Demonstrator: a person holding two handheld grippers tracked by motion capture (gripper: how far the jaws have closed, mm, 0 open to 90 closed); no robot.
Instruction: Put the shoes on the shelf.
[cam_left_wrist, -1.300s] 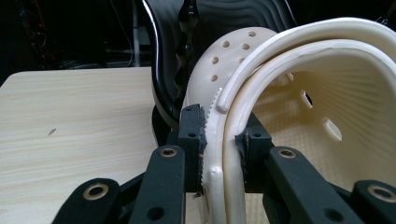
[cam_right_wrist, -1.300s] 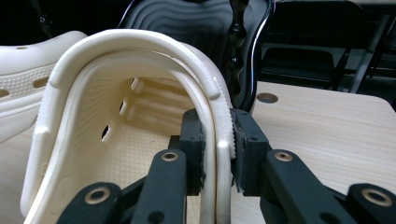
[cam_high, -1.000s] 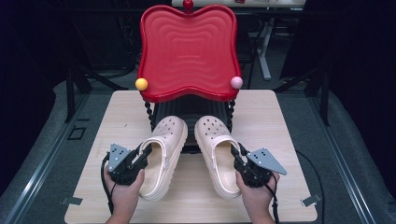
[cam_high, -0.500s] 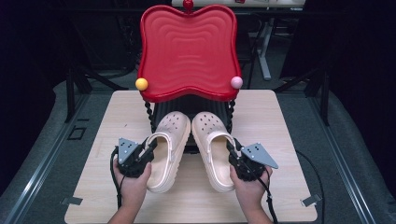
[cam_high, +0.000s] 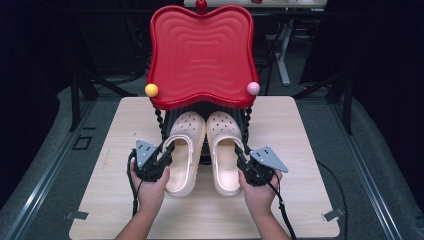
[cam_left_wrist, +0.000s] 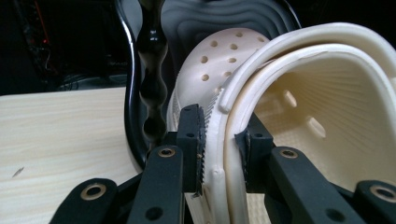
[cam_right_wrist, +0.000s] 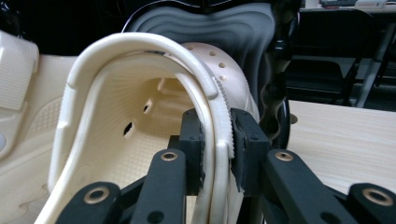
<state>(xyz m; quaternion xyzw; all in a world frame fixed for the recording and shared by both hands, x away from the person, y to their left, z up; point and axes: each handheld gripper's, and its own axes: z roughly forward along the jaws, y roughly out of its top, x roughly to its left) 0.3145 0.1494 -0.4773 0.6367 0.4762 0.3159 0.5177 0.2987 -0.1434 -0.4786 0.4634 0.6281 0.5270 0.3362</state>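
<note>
Gripping left clog (cam_high: 184, 152) wall, left tool (cam_left_wrist: 219, 140), right tool (cam_right_wrist: 217, 140) clamping right clog (cam_high: 225, 150) (toes under red tray (cam_high: 200, 55)).

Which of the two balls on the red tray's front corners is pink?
The pink ball, on the tray's right corner; the left ball is yellow.

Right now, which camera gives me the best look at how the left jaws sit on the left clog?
The left gripper view: the left gripper shows its jaws clamped across the side wall of the left clog, one inside, one outside. The high view shows the whole clog but the grip is too small to judge. In the right gripper view, part of it appears at the left edge.
</note>
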